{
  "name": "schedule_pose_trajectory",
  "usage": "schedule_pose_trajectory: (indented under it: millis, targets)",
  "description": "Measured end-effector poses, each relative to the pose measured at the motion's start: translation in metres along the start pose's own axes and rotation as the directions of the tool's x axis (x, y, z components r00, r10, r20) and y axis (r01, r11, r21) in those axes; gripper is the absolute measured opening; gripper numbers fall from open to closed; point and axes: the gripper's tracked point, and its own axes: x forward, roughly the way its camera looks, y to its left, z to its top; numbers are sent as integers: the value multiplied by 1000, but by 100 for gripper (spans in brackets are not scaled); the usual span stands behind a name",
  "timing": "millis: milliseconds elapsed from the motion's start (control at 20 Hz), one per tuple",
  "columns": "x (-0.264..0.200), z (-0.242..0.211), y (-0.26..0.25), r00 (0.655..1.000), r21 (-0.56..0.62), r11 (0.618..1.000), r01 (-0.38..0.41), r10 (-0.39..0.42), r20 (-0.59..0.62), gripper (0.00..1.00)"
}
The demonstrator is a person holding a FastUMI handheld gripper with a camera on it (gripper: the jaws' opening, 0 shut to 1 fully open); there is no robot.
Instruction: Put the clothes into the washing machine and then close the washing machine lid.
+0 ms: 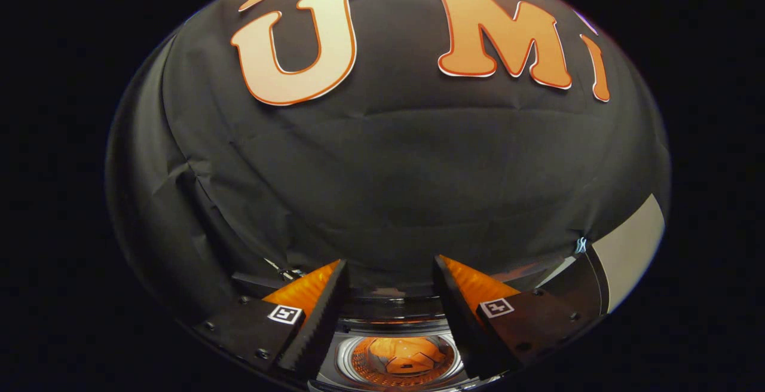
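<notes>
The tool (389,266) hangs high over the washing machine (399,344), its two fingers (323,314) spread wide apart with nothing between them, so it is released. Each finger is black with a toothed inner edge and an orange wedge behind it, and each carries a small square black-and-white marker (285,314) on its flat base. Low in the gap between the fingers sits the washing machine's round opening, ringed by a pale rim (343,361); its lid is not down over the opening. Inside the drum (400,359) something orange glows, with darker folds across it, but whether that is clothing or just the lit drum itself is too small and distorted to tell. Beyond the fingers the black cloth wall (382,165) of the booth rises, creased and gathered toward the left finger's side. Off past the right finger a pale flat panel (630,248) stands at the cloth's edge, beside a dark strip.
</notes>
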Motion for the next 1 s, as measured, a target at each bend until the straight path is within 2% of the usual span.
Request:
schedule_pose_trajectory:
  millis: [400,1000]
  targets:
    - [15,-7,0,999,-35,999,30,-31,-14,93]
    - [-23,-28,3,998,-51,998,48,-46,45,93]
